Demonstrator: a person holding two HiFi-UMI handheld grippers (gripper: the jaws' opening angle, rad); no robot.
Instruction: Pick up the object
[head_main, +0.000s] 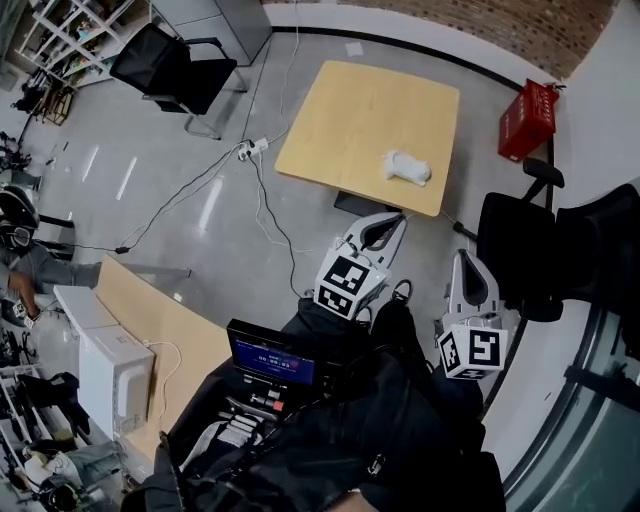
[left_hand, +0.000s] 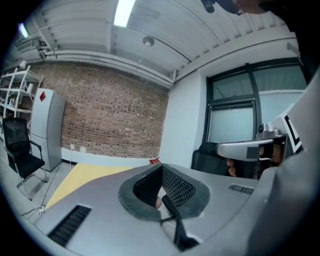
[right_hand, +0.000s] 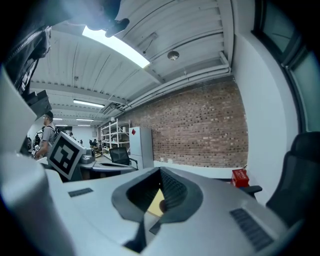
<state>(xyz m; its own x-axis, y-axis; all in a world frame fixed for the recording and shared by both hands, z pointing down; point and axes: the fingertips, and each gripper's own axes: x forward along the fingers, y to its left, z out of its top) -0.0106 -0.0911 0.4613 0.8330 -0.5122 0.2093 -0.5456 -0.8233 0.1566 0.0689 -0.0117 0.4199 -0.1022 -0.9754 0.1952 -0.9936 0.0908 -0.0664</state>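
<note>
A square light-wood table (head_main: 350, 110) is seen at 12 o'clock on a glossy grey floor (head_main: 150, 190) crossed by cables, with a red box (head_main: 528, 118) at 2 o'clock by the brick wall (head_main: 540, 30). The small white soft object (head_main: 408, 168) is noted lying near the table's 4 o'clock edge. The left gripper (head_main: 388, 220) and right gripper (head_main: 468, 260) are held close to the body, aimed toward the table, well apart from the object; both jaw pairs are closed and empty.
</note>
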